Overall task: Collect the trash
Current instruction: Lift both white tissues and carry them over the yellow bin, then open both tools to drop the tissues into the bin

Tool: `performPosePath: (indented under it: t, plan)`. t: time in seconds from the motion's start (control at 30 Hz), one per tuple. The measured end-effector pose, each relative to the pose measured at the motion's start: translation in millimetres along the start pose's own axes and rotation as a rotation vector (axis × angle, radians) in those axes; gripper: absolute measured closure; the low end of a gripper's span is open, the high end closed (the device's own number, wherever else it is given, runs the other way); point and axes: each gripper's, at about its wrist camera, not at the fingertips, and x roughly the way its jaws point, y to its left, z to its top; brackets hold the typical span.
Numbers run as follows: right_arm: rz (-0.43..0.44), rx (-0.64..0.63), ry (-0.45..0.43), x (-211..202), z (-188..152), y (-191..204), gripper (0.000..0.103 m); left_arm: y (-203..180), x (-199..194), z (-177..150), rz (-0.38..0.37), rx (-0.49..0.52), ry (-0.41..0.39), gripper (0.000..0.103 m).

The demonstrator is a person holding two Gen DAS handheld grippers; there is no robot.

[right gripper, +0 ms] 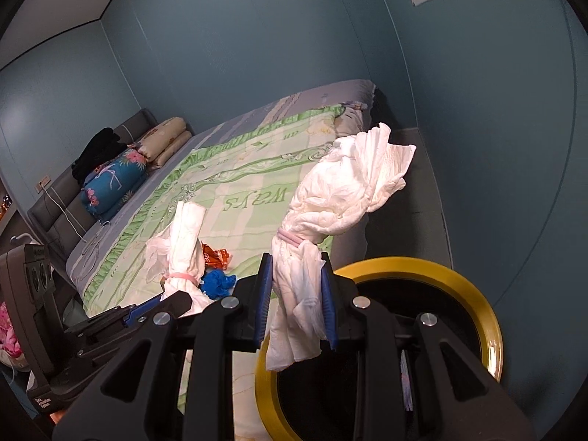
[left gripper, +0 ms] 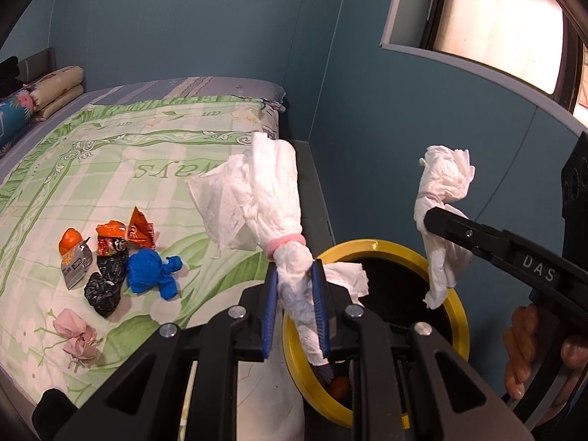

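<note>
The right tongs (left gripper: pixel 428 220) carry the white letters "DAS" on the black arm behind the fingertips. The green quilt (left gripper: pixel 110 169) on the bed has "ways" printed upside down in green near its middle, and smaller script along its border, too small to read. Print on the orange wrapper (left gripper: pixel 125 237) is illegible
</note>
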Motion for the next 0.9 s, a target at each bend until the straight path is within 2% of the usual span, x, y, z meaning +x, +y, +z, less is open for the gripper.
performPosePath:
  t: [0.2, 0.6, 0.8, 0.9]
  plan:
    - [-0.009, 0.042, 0.014, 8, -4, -11, 0.079, -14, 21, -9, 0.005, 0.055, 0.044, 0.086]
    - [-0.018, 0.109, 0.041, 22, -9, -37, 0.078, -30, 46, -23, -0.015, 0.095, 0.114, 0.086]
    - [0.002, 0.149, 0.047, 25, -14, -47, 0.064, -37, 51, -26, -0.035, 0.104, 0.125, 0.077]
    - [0.005, 0.162, 0.042, 26, -15, -53, 0.058, -38, 49, -27, -0.034, 0.104, 0.115, 0.060]
